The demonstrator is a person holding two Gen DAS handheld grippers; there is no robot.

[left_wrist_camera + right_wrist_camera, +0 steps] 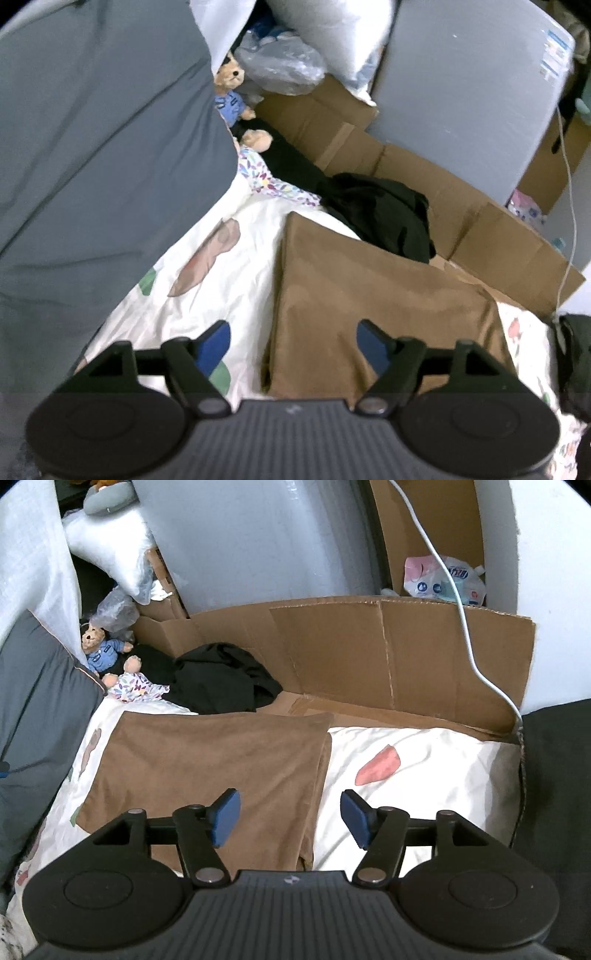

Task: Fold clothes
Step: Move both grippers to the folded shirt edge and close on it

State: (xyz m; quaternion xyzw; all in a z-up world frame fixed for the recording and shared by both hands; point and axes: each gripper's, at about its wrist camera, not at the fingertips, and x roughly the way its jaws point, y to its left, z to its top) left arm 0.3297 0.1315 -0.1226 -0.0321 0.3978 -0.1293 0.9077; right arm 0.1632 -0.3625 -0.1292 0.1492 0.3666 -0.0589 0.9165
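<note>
White bedsheet [424,760] carries folded brown cloth [207,768] (near edge hidden); both tools [293,345] [290,821] spread, empty.

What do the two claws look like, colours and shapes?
The left claw and right claw look the same: blue flat pads on black hinged links with silver pivot pins, two round black discs, and a ribbed dark grey body. No cables or sleeves show.

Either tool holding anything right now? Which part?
Nothing held. Left tool and right tool are both open, above the folded brown cloth, with nothing between their pads.
</note>
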